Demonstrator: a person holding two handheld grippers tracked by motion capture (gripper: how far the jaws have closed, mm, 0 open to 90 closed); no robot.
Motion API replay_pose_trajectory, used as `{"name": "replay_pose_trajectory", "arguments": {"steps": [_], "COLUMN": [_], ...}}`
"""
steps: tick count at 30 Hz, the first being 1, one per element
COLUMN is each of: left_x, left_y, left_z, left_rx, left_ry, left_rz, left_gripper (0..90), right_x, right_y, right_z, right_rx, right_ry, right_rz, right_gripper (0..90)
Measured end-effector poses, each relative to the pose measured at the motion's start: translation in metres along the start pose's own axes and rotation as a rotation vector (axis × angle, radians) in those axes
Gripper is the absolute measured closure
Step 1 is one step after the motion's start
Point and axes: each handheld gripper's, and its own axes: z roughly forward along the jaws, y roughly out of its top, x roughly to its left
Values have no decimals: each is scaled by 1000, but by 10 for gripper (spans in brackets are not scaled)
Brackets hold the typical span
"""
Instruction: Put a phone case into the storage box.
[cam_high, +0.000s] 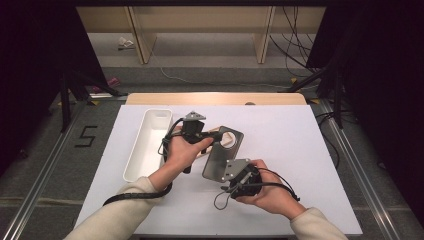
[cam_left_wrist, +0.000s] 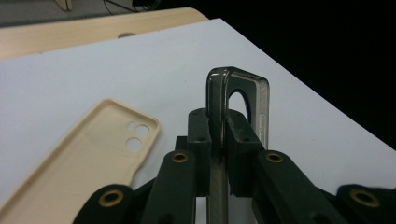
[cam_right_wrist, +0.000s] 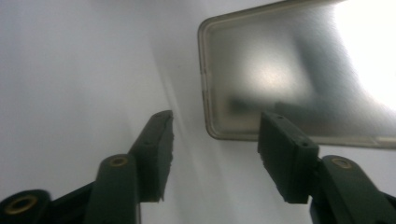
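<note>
Grey case (cam_left_wrist: 223, 93), held on edge between the closed jaws of the left gripper (cam_left_wrist: 218, 126), its long axis running back toward the open right gripper (cam_right_wrist: 212, 140), whose jaws flank its near corner untouched. Beige case (cam_left_wrist: 88, 158) lies left; its near end is cut off.

Smoky grey see-through case (cam_left_wrist: 238, 100), cream case (cam_left_wrist: 88, 158), white tray (cam_high: 147, 145), white mat (cam_high: 280, 150), pale wood table edge (cam_high: 215, 98), black jaws, cream sleeves (cam_high: 120, 215), possibly brass-coloured rivets
</note>
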Motion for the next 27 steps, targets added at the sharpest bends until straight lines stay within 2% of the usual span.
{"name": "replay_pose_trajectory", "arguments": {"steps": [3,6,9,15,21,25,27], "left_x": [2,4,5,8,14,17,19], "left_y": [0,0,1,1,-2,-5,-6], "left_z": [-4,-9,-15,-29,-43,-51,-56], "left_rx": [-34,-64,-92,-128,-168,-190,-199], "left_ry": [-4,-5,-8,-6,-7,-1,-1], "left_rz": [20,41,47,98,130,166,168], "left_gripper": [814,814,814,814,814,814,814], "right_x": [-4,-8,-12,-20,-24,-27,-28], "right_y": [-3,-7,-11,-19,-27,-33,-36], "right_z": [-2,-7,-11,-18,-24,-27,-28], "right_rx": [-31,-58,-89,-149,-198,-200,-207], "right_ry": [-21,-47,-68,-112,-136,-145,-147], "right_rz": [38,98,137,226,284,307,319], "right_gripper": [387,337,300,231,174,180,180]}}
